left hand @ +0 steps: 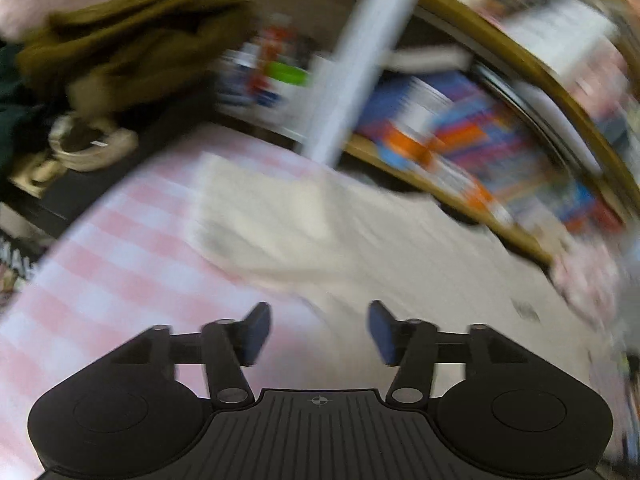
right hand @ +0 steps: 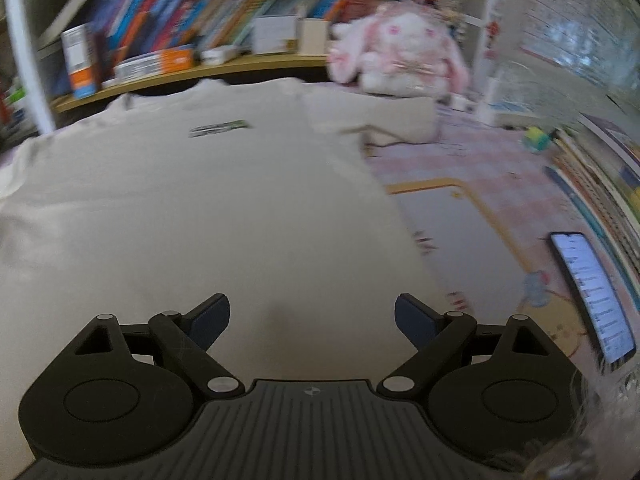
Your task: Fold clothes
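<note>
Left gripper (left hand: 319,332) jaws parted, nothing gripped. Right gripper (right hand: 312,320) jaws spread wide, empty. Cream T-shirt (right hand: 208,208) laid flat at 12 o'clock of right jaws on pink checked cloth (left hand: 100,280). Left sleeve (left hand: 256,204) seemingly turned in; most folding judged left. Bookshelf (right hand: 192,68) beyond.

The left gripper (left hand: 319,332) points forward and downward, its view tilted to one side, with its two blue-padded fingers (left hand: 256,334) standing apart and nothing between them. The right gripper (right hand: 312,322) also angles downward, held level, and its fingers (right hand: 414,320) are spread wider than the left pair, empty as well. No hand or sleeve of the person shows in either view.
</note>
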`<action>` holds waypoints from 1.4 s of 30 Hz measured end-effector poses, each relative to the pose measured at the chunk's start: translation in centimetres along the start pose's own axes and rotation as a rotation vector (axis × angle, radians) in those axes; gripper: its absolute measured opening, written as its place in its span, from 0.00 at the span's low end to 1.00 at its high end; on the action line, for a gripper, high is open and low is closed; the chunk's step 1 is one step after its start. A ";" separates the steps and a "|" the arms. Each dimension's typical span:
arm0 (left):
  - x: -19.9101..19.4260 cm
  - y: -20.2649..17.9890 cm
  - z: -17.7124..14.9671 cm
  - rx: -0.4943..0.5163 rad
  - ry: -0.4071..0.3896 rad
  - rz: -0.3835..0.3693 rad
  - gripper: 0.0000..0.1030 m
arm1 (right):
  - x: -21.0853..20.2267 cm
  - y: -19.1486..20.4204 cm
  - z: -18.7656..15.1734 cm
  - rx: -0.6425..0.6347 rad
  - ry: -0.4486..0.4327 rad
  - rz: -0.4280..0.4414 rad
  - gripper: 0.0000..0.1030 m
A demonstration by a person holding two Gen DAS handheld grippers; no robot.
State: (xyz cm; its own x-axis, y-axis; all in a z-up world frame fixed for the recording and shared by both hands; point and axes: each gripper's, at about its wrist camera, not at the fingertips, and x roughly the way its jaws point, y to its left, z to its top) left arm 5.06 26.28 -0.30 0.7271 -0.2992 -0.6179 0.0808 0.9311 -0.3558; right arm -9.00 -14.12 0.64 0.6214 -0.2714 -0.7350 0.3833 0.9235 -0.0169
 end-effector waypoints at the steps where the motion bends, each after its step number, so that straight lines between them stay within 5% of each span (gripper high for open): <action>1: -0.2 -1.6 -1.1 0.021 0.009 -0.012 0.60 | 0.3 -1.0 0.3 0.012 -0.002 0.004 0.88; 5: -0.1 -6.8 -5.3 0.027 0.067 -0.035 0.60 | 1.6 -4.6 2.2 0.032 -0.014 0.045 0.86; 13: 0.3 -14.7 -11.6 0.073 0.130 0.089 0.60 | 5.2 -10.9 5.2 -0.049 -0.009 0.175 0.82; 20: -0.9 -17.8 -14.9 0.132 0.112 0.199 0.72 | 9.7 -15.2 8.6 -0.100 0.005 0.241 0.80; 24: -0.6 -18.7 -15.2 0.158 0.127 0.226 0.84 | 12.7 -16.8 11.3 -0.075 0.012 0.262 0.80; 30: -0.2 -19.4 -15.6 0.169 0.128 0.255 0.89 | 16.7 -17.8 14.3 -0.030 0.032 0.270 0.80; 32: -0.3 -19.5 -15.7 0.171 0.127 0.259 0.89 | 17.6 -17.8 14.8 -0.017 0.045 0.284 0.72; 35: -0.2 -19.6 -15.7 0.177 0.131 0.260 0.90 | 18.2 -17.6 15.0 -0.021 0.044 0.304 0.45; 37: -0.1 -19.5 -15.6 0.173 0.135 0.259 0.91 | 18.2 -17.4 15.3 -0.019 0.055 0.342 0.01; 42: 0.0 -19.2 -15.2 0.147 0.129 0.252 0.91 | 14.2 -18.8 16.5 0.029 -0.022 0.423 0.00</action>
State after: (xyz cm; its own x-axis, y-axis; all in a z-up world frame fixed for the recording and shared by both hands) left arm -6.85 5.18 -4.15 0.6454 -0.0702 -0.7606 0.0136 0.9967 -0.0805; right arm 3.91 -39.76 1.74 0.7425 0.1242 -0.6582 0.1098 0.9468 0.3024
